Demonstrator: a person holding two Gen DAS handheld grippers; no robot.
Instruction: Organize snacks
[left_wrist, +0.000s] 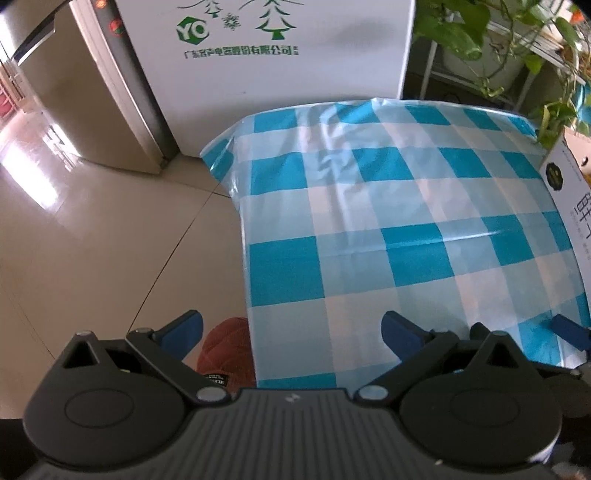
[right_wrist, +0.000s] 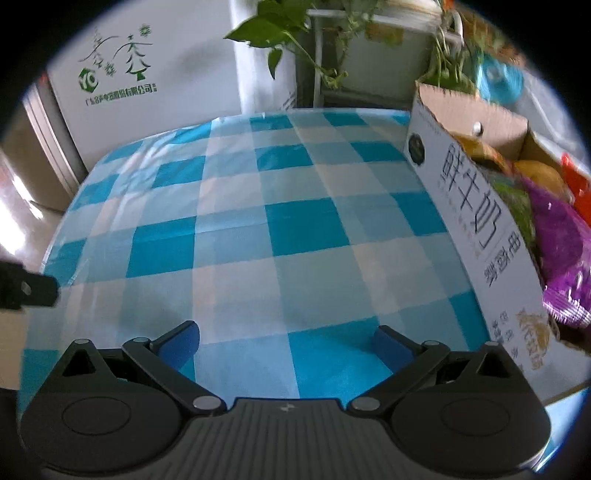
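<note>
Both grippers are hovering with jaws spread wide over a table covered in a blue-and-white checked cloth (right_wrist: 280, 229).

The left gripper (left_wrist: 291, 332) is hanging at the table's near left edge, holding nothing, with a reddish-brown knitted thing (left_wrist: 229, 350) and pale floor tiles (left_wrist: 92, 240) showing below it. The right gripper (right_wrist: 286, 341) is also gripping nothing, over bare cloth. The snacks are sitting in an open cardboard box (right_wrist: 476, 221) at the table's right side: a purple packet (right_wrist: 561, 251), a green one (right_wrist: 517, 203) and orange-yellow ones (right_wrist: 539, 173). A white appliance with green tree markings (left_wrist: 266, 55) and trailing leafy plants (right_wrist: 280, 33) are standing behind the table.
</note>
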